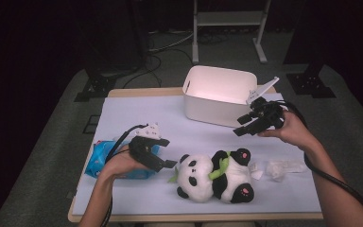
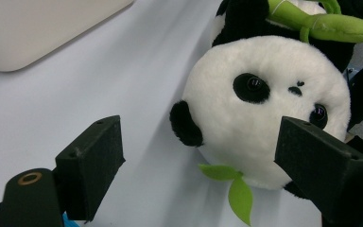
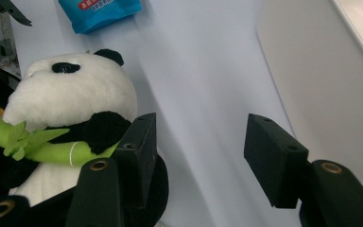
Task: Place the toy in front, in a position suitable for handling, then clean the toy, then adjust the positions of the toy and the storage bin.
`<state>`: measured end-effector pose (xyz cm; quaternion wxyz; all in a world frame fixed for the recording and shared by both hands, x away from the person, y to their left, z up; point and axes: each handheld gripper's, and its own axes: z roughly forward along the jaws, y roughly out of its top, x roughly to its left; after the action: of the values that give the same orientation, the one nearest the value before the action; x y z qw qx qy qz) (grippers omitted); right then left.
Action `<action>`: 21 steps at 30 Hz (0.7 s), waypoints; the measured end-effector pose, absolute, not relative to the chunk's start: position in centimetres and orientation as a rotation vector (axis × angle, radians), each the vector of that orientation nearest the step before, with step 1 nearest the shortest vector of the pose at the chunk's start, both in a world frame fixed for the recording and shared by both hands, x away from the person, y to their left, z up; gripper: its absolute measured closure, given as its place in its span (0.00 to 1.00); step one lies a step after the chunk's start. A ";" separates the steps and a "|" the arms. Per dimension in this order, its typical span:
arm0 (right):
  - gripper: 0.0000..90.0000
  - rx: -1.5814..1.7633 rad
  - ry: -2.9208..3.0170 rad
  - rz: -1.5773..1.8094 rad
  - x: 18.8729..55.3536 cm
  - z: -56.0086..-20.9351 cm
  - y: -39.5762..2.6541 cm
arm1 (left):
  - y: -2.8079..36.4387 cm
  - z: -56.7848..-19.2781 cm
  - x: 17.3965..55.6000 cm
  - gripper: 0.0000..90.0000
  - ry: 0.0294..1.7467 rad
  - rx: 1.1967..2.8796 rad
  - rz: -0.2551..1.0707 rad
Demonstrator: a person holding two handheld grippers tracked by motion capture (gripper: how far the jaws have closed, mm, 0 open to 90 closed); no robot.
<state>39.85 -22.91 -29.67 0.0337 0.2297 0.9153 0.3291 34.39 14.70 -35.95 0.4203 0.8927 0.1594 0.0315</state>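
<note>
Here, plush panda [image 1: 216, 176] on the table, just beside gaping left tongs [image 1: 165, 152], well below empty, parted right tongs [image 1: 244, 125].

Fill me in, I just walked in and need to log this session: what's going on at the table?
A person works at a table with a gripper in each hand. The left gripper is open and aimed at the head of a plush panda lying on the table, without gripping it. The right gripper, also open and empty, hangs above the table beside a white bin. A blue packet lies under the left hand, and a clear plastic wrapper lies right of the panda.
</note>
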 end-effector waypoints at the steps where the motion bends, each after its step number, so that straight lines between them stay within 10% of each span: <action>1: 0.48 0.709 2.816 1.015 39.9 -29.7 -22.9 | 14.7 -36.0 34.4 0.17 0.400 2.236 0.079; 21: 0.49 0.692 2.821 1.004 40.1 -29.6 -22.2 | 15.0 -35.9 34.2 0.14 0.414 2.242 0.083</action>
<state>40.07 -22.25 -29.59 0.0342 0.2252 0.9173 0.3266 34.23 15.04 -35.91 0.4170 0.8932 0.1648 0.0331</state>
